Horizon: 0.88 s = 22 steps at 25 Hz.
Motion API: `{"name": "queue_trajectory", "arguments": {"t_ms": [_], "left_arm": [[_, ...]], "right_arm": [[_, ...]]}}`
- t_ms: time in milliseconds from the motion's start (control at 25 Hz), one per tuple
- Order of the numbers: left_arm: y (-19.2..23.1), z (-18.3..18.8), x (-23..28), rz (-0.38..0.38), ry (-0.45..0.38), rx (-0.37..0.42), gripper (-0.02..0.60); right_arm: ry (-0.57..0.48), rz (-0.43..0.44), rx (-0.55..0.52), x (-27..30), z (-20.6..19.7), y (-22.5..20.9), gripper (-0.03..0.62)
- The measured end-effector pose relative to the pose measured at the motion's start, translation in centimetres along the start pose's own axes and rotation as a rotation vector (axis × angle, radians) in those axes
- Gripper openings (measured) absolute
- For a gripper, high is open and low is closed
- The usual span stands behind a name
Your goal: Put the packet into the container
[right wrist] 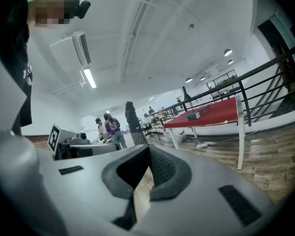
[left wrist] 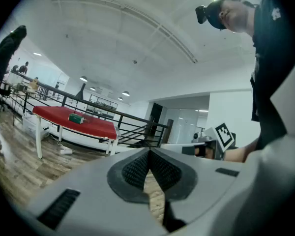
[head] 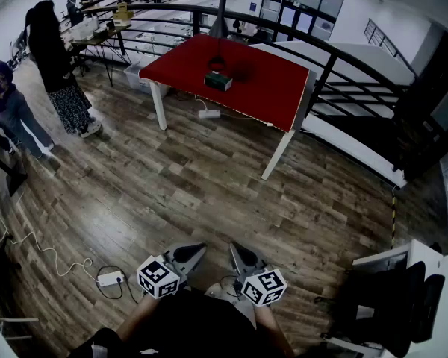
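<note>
1. Premises: an open hall with a wood-plank floor (head: 209,192). A black metal railing (head: 343,58) runs behind a red-topped table with white legs (head: 261,88), which stands at the far side of the head view.
2. Task item: a green rectangular packet (head: 218,81) lies flat on the red tabletop, toward its far edge and well apart from both grippers. It also shows in the left gripper view (left wrist: 76,118) and the right gripper view (right wrist: 193,115).
3. A dark object (head: 218,63) sits just behind the packet; it is too small to identify.
4. Left gripper (head: 194,253): held low, close to the person's body and over bare floor. Its own view shows the jaws (left wrist: 148,154) together, ribbed pads meeting at the tip, with nothing between them.
5. Right gripper (head: 241,255): just beside the left one, at the same height. Its jaws (right wrist: 148,149) are likewise closed and empty.
6. Floor items: a white power strip with cable (head: 110,278) lies near the left gripper, on its left. A second white power strip (head: 208,113) lies under the table.
7. Bystanders: several people (head: 56,66) stand at the far left, near cluttered desks.
</note>
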<state>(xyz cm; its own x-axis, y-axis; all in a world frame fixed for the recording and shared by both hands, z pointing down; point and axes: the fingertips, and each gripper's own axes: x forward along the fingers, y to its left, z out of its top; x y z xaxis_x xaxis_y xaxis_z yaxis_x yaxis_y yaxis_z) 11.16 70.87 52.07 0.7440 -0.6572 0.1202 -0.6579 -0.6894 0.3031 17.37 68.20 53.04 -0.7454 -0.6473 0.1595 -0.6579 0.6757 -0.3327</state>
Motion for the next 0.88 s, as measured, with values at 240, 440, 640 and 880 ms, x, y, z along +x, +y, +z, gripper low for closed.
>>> {"name": "queue_trajectory", "arguments": {"t_ms": [240,440,640,880], "left_arm": [[-1.3,-0.6,-0.5,-0.030,0.049,0.004,0.008],[-0.1,-0.2,0.4,-0.006,0.055,0.011,0.008],[2.7,0.0,1.8,0.009,0.062,0.003,0.008],[8.0,2.7,4.4,0.021,0.018,-0.011,0.008]], "right_arm": [[-0.026,0.004,0.014,-0.2,0.1,0.6,0.018],[-0.020,-0.002,0.024,0.4,0.4,-0.8,0.018],[-0.007,-0.007,0.024,2.4,0.7,-2.7,0.018],[-0.008,-0.010,0.040,6.9,2.9,-5.7,0.018]]}}
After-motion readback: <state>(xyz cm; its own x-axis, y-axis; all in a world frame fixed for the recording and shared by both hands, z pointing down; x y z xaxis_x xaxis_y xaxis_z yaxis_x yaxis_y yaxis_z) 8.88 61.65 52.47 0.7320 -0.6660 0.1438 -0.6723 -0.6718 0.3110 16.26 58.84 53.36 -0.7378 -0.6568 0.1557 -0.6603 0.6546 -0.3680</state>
